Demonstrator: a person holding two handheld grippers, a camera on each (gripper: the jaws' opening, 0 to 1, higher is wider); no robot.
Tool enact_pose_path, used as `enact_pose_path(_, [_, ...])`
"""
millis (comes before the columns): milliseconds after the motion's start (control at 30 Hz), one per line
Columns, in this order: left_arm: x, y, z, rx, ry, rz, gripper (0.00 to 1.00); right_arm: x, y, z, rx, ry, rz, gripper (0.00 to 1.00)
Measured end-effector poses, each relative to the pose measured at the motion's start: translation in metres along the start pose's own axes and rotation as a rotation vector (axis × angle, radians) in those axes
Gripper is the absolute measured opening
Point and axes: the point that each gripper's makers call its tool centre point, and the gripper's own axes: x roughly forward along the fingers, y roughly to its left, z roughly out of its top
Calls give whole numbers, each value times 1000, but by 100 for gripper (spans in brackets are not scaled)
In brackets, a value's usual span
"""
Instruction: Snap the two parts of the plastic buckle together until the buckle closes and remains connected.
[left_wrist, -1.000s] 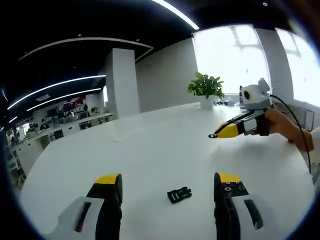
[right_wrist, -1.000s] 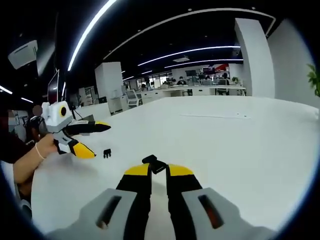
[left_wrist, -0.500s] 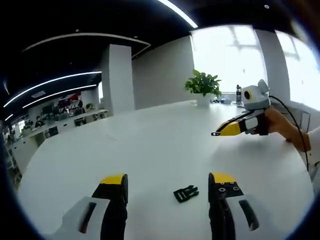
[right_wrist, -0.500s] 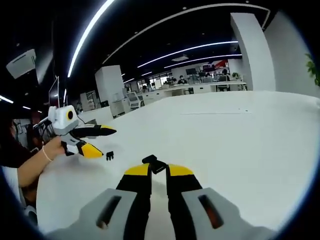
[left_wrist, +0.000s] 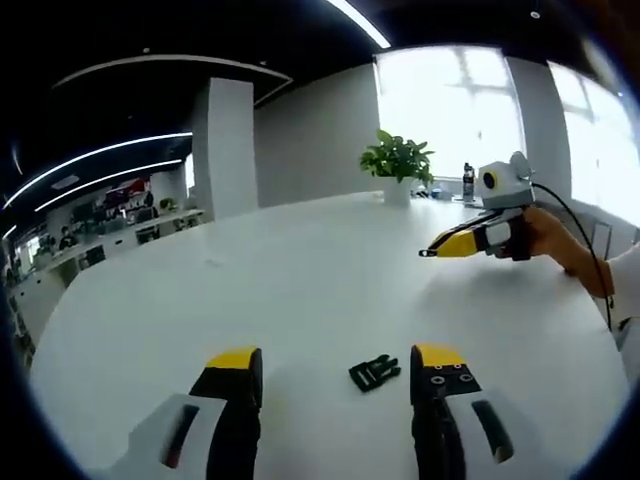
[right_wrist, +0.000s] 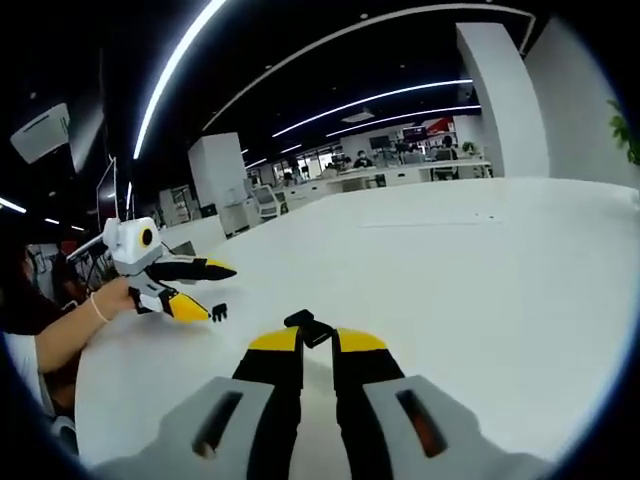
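On the white table (left_wrist: 300, 290), between the yellow-tipped jaws of your left gripper (left_wrist: 337, 362), lies one black buckle part (left_wrist: 375, 373), flat on the surface and nearer the right jaw than the left. Those jaws stand wide apart and touch nothing. In the right gripper view you can see the same gripper from the side, jaws spread, with that buckle part just beside its lower tip.

Your right gripper (right_wrist: 318, 342) has its jaws drawn narrow, pinched on the other buckle part (right_wrist: 309, 329), a small black piece that sticks up past the yellow tips. In the left gripper view you see this gripper held in your hand (left_wrist: 548, 236) above the far right of the table, well apart from the piece lying down; the clamped part is too small to make out there.

Beyond the table stand a potted plant (left_wrist: 398, 162) by bright windows (left_wrist: 455, 110), a white pillar (left_wrist: 220, 150), and rows of office desks (right_wrist: 400, 178) under long ceiling lights.
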Motion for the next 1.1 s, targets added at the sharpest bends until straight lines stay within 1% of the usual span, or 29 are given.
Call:
enact_pose_path(133, [2,0,-4,22,22,-2,60,0,0,0,3,0,2,11])
enact_pose_path(333, [3,2,-7,22,36,-7,58,0,0,0,2,-2,3,11])
enact_pose_path(567, [3,-2,-8,15,48,-25,54,0,0,0,6,-2,5,11])
enact_pose_path(600, [2,-4,-8,-2,43,-37,54,0,0,0,6,-3,5,11])
enact_pose_path(733, [1,-6,-7,-19,32,-44,49,0,2,-1,6,1,9,11])
enact_pose_path(833, [2,-5,-8,-18,36,-46,44,0,2,-1,8,-1,8,11])
enact_pose_path(967, [3,-6,-11,-38,43,-53,41,0,2,-1,9,1,10,11])
enact_pose_path(1100, [1,-6,-9,-63,33,-61,36,0,3,-2,9,0,11,11])
